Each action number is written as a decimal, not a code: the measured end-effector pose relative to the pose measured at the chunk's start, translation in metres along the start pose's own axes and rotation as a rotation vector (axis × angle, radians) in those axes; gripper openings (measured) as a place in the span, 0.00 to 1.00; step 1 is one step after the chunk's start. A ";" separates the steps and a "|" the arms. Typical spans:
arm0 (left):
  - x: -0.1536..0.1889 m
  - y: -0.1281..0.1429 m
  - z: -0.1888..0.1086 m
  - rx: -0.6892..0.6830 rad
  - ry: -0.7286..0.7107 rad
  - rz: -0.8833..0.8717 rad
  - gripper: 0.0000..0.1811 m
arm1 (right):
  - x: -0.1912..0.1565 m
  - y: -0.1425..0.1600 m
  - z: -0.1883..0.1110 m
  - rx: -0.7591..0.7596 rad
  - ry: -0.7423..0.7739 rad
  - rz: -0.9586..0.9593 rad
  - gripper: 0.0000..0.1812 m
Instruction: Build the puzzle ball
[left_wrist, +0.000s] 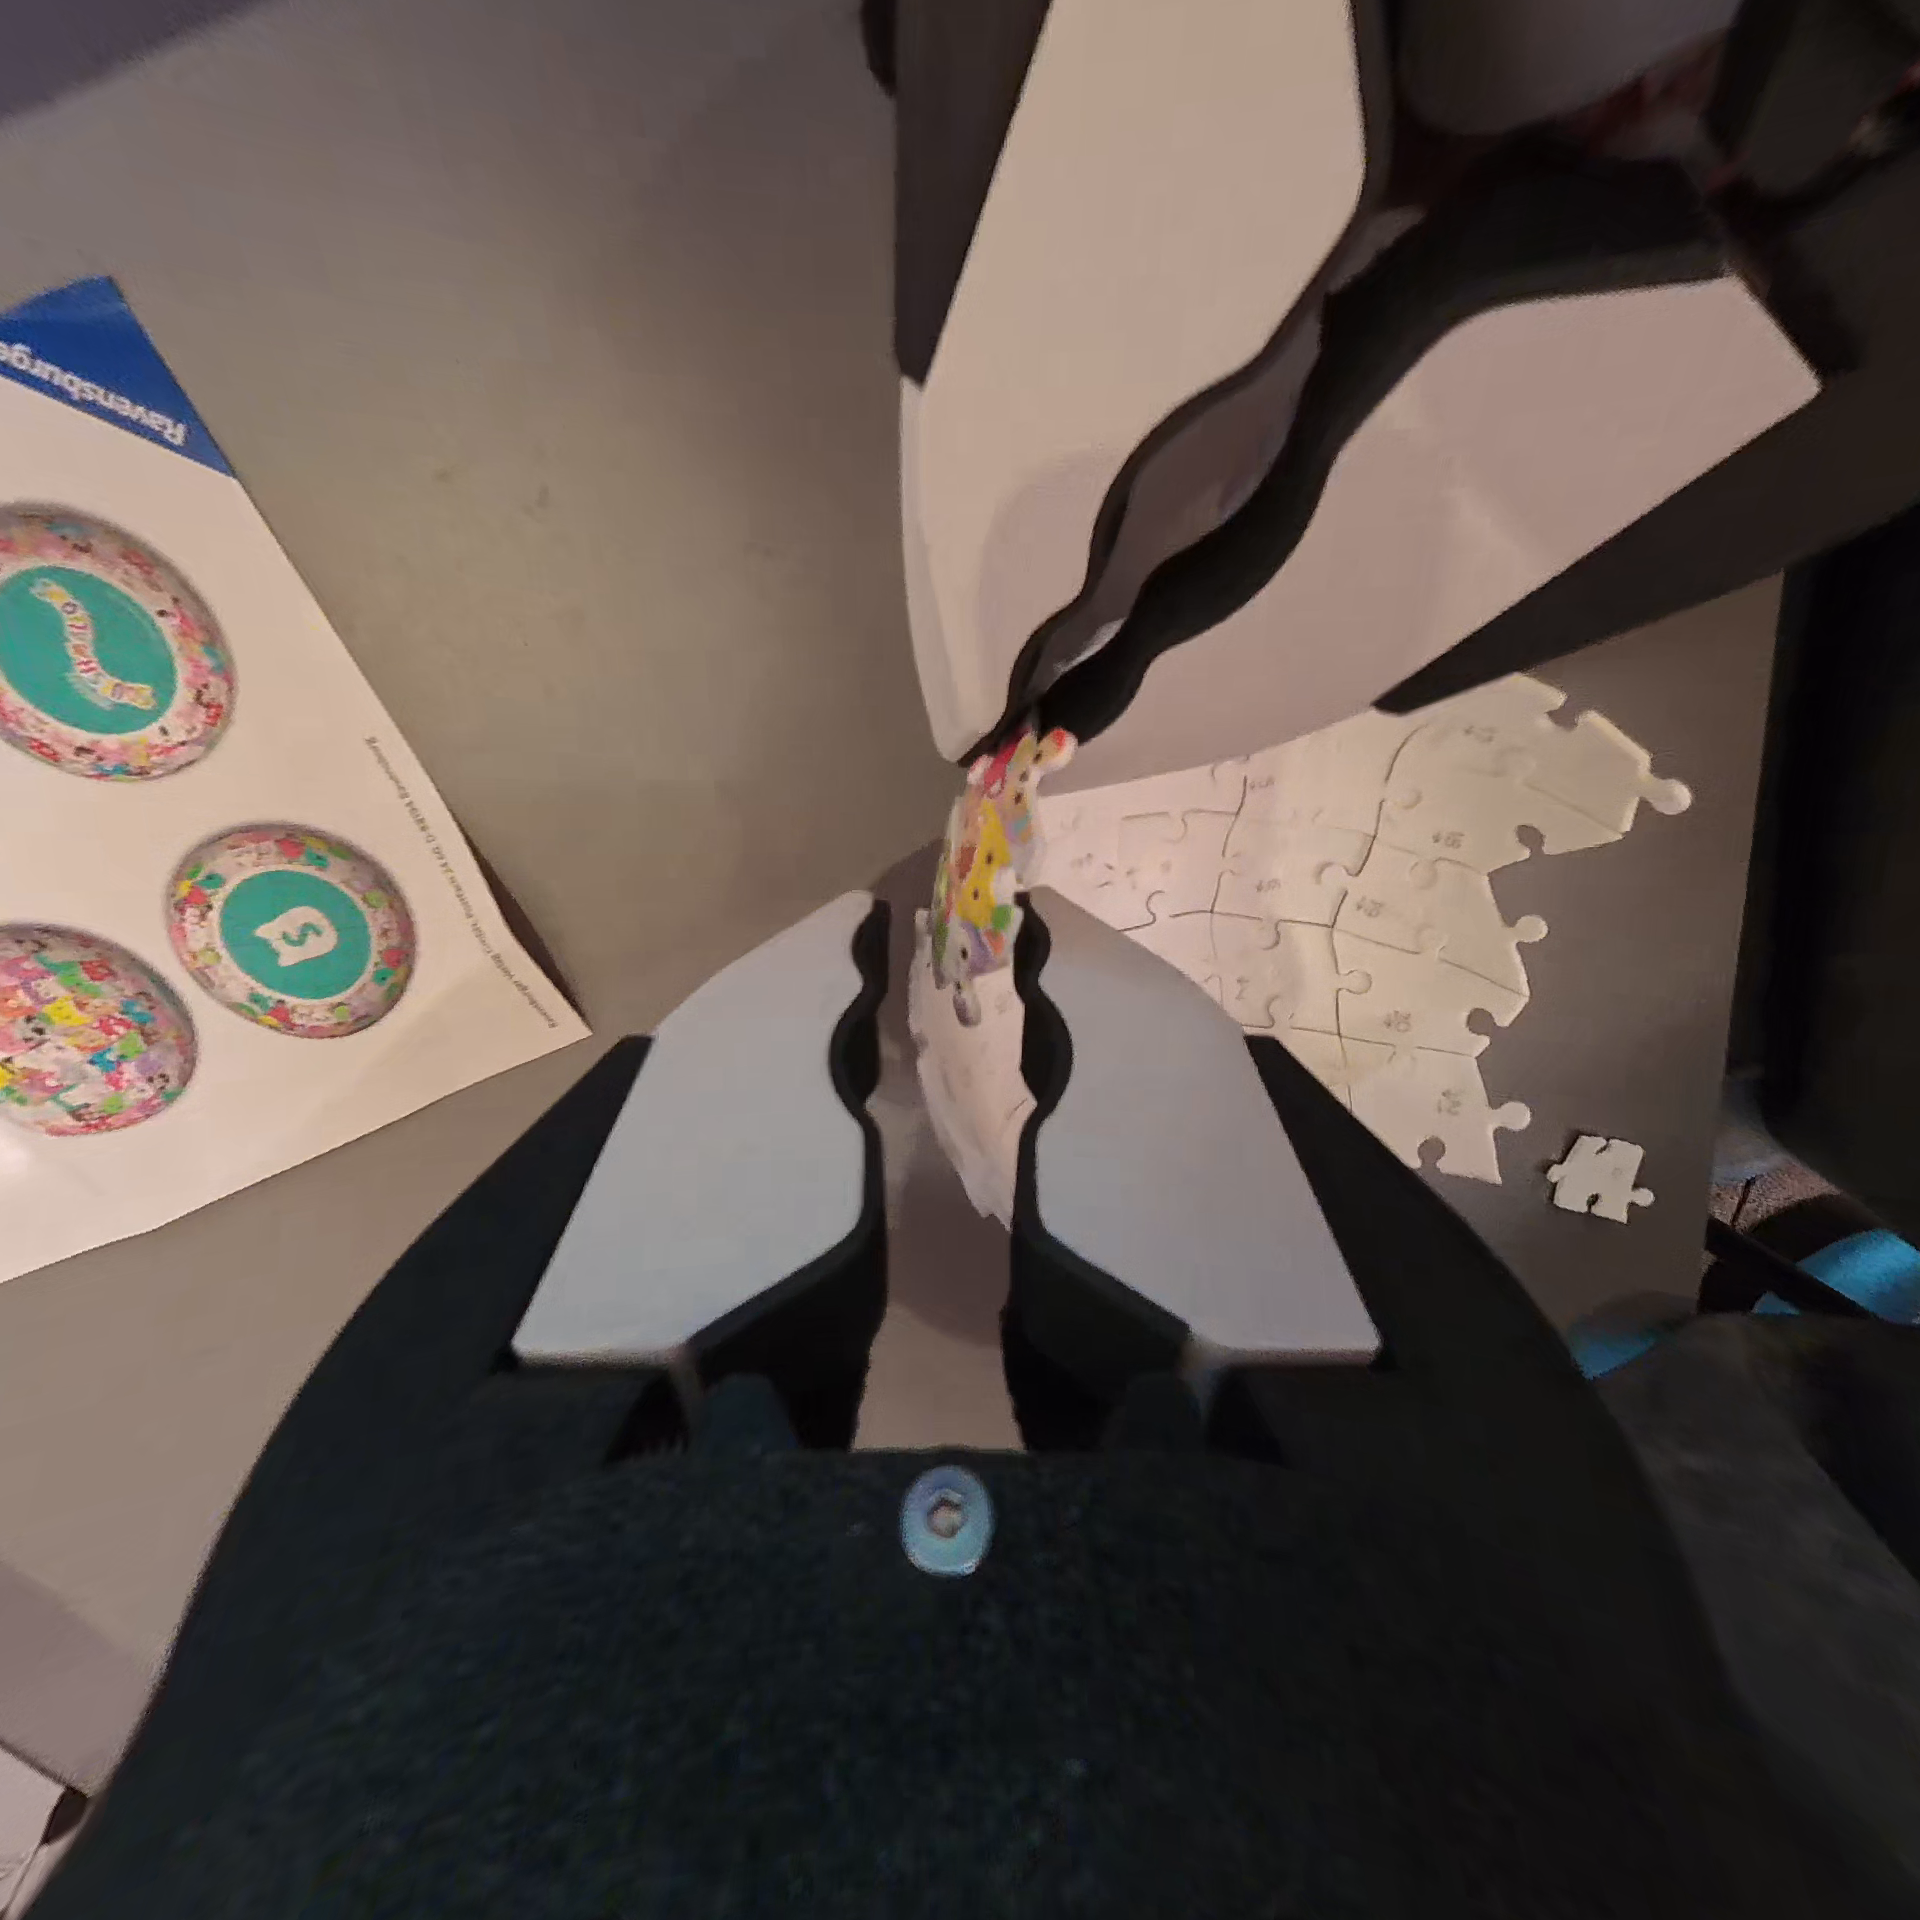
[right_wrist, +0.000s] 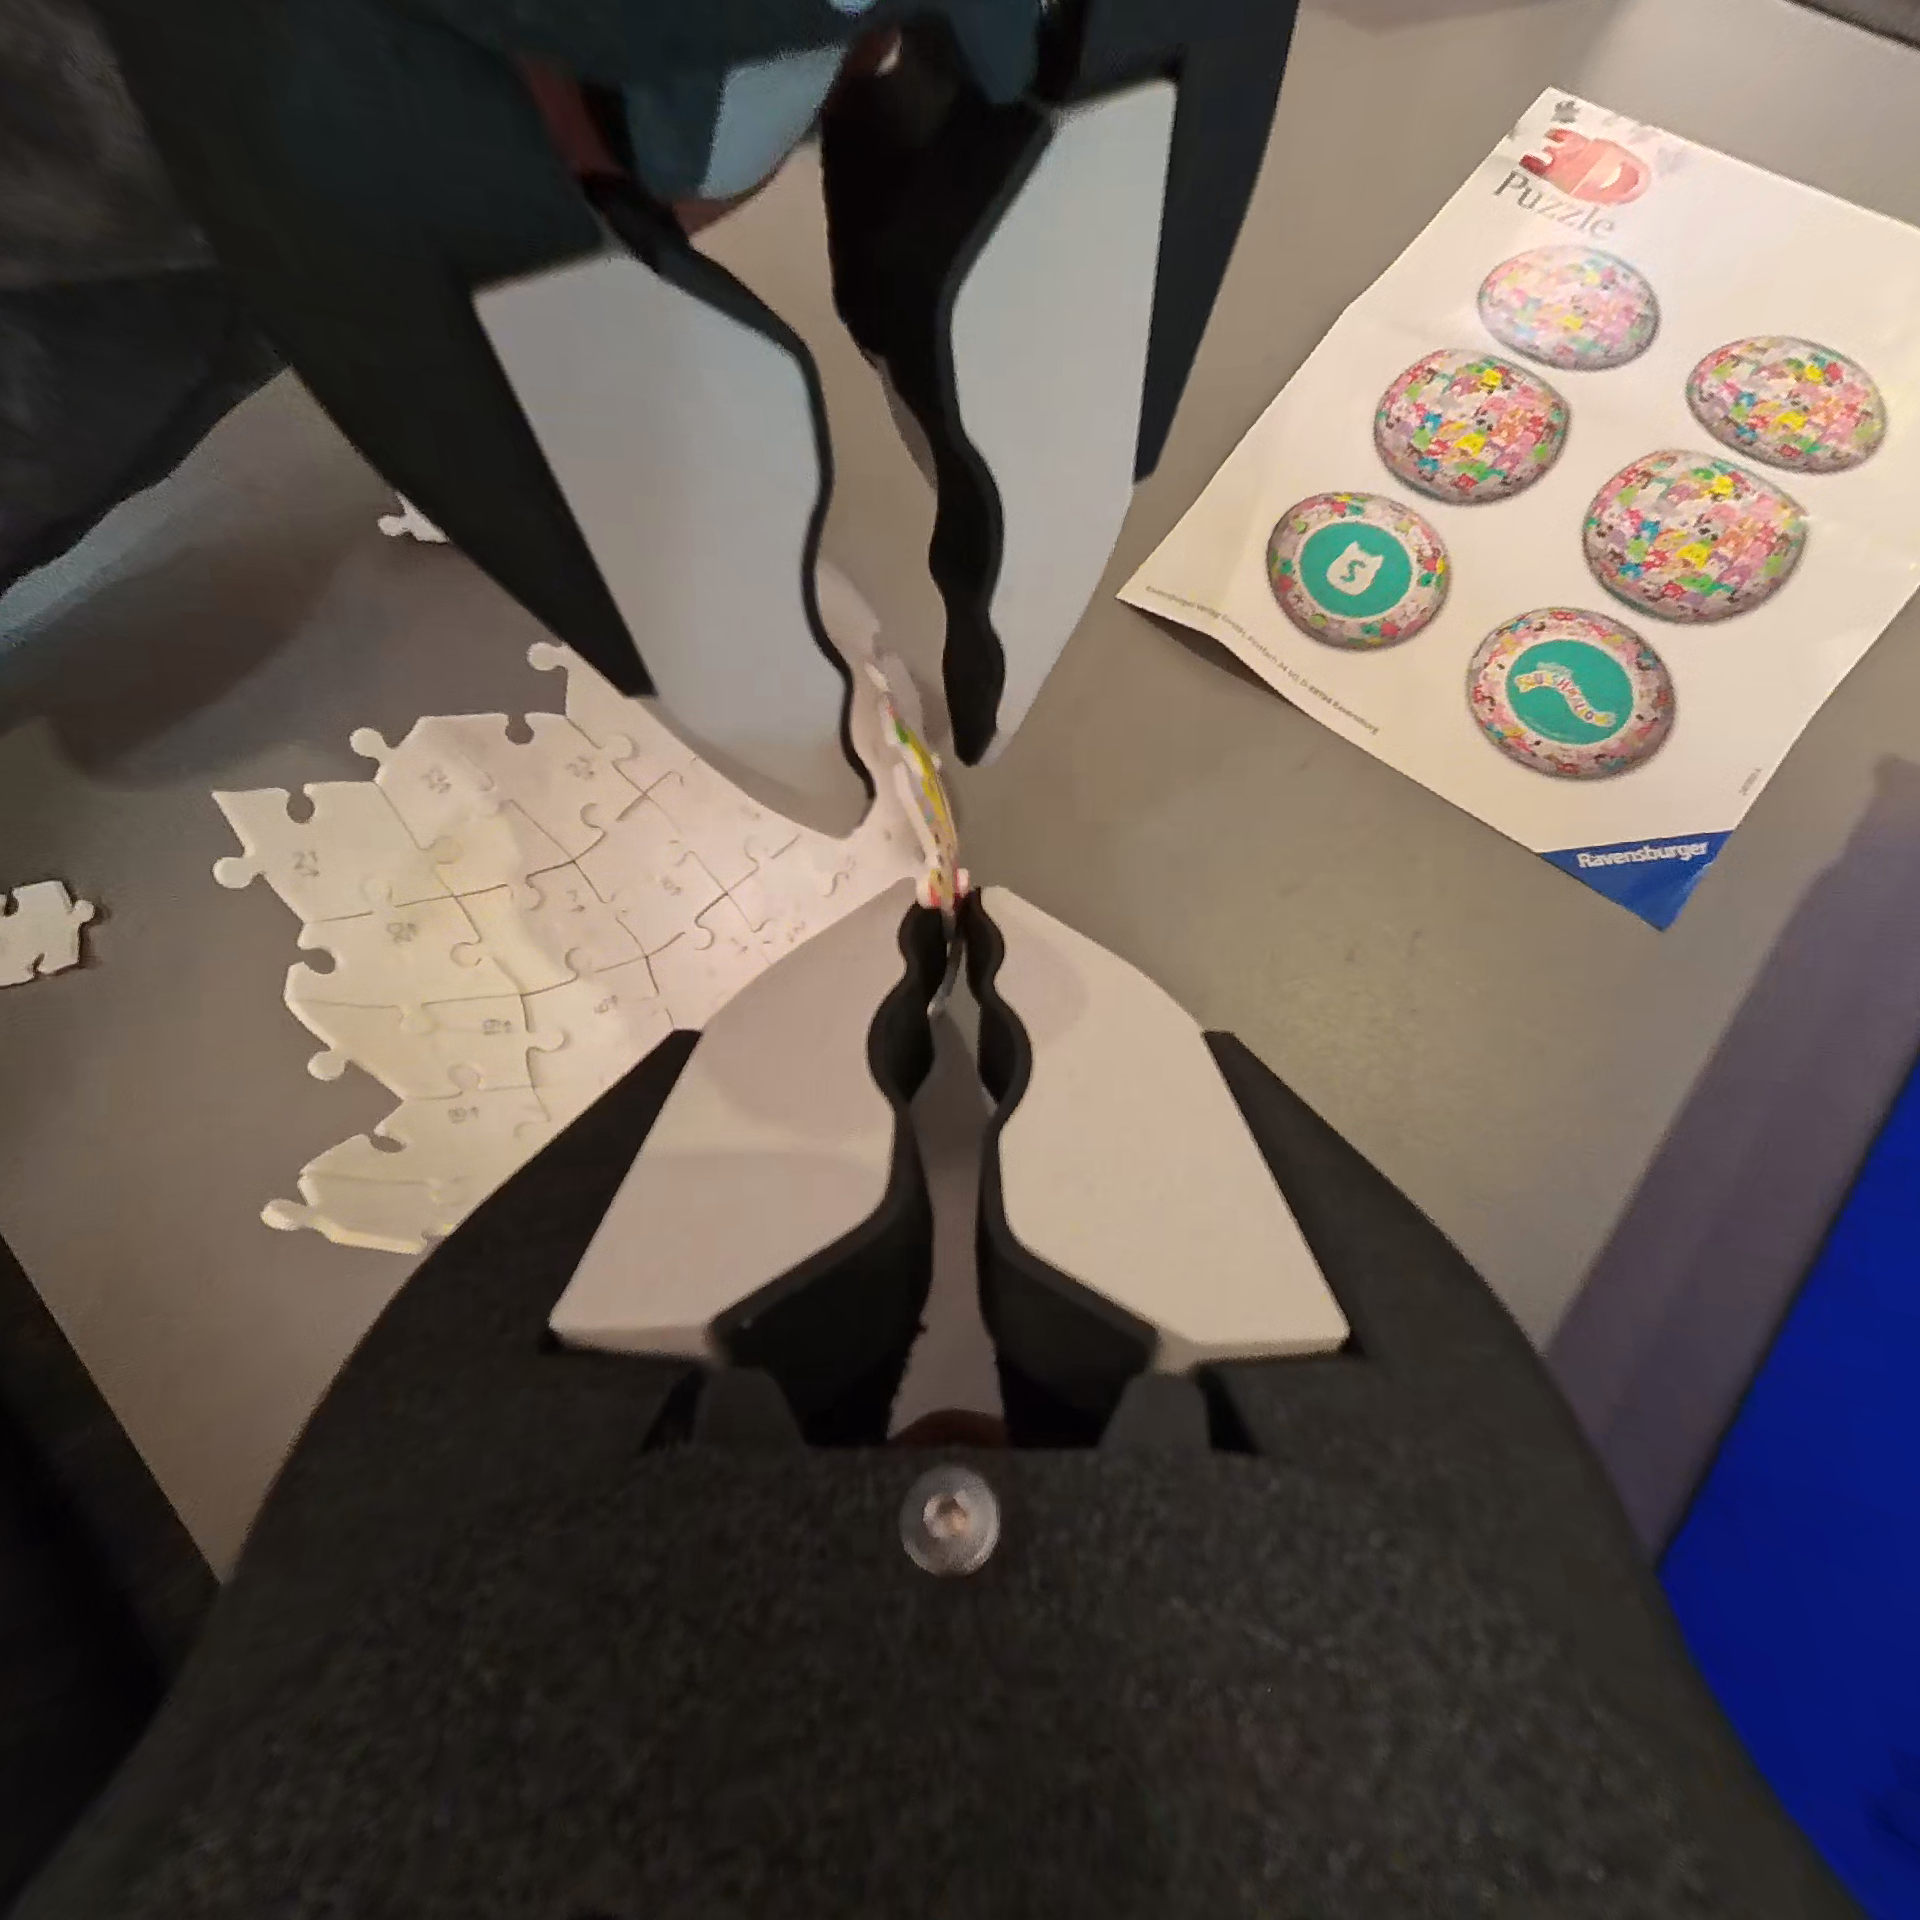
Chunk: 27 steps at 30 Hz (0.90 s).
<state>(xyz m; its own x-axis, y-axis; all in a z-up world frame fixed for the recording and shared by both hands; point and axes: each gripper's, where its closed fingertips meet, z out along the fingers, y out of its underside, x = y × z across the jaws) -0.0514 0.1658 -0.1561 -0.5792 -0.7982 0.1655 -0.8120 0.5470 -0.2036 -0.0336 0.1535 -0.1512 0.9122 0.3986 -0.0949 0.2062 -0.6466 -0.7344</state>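
Observation:
A partly built puzzle section (left_wrist: 1351, 914) lies white side up on the grey table, and it also shows in the right wrist view (right_wrist: 468, 904). Its near edge curls up, showing a colourful piece (left_wrist: 982, 883) (right_wrist: 925, 790). My right gripper (right_wrist: 945, 909) is shut on that colourful edge; in the left wrist view it comes in from the top (left_wrist: 1023, 727). My left gripper (left_wrist: 956, 914) is narrowly open and straddles the same raised edge, its jaws apart with table showing between them. In the right wrist view it comes in from above (right_wrist: 920, 769).
A printed sheet with pictures of the ball (left_wrist: 208, 831) (right_wrist: 1507, 520) lies flat beside the work. A loose white piece (left_wrist: 1600, 1174) (right_wrist: 42, 930) lies past the section, another (right_wrist: 410, 520) farther back. The table edge and a blue surface (right_wrist: 1818, 1351) are close by. My two grippers' fingertips are within a few centimetres of each other.

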 end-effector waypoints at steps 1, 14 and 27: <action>0.001 0.000 0.001 -0.004 0.008 0.004 0.09 | 0.000 0.000 0.000 0.001 0.000 -0.002 0.02; -0.001 0.004 0.007 -0.035 0.005 -0.031 0.03 | -0.001 0.003 0.002 -0.008 0.010 -0.034 0.02; 0.004 0.002 0.005 -0.013 0.003 -0.057 0.03 | -0.006 0.003 0.001 0.032 -0.066 -0.001 0.10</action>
<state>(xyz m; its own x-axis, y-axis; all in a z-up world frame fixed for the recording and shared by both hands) -0.0546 0.1627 -0.1603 -0.5318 -0.8276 0.1797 -0.8448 0.5036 -0.1812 -0.0388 0.1495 -0.1537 0.8863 0.4423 -0.1373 0.1951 -0.6256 -0.7553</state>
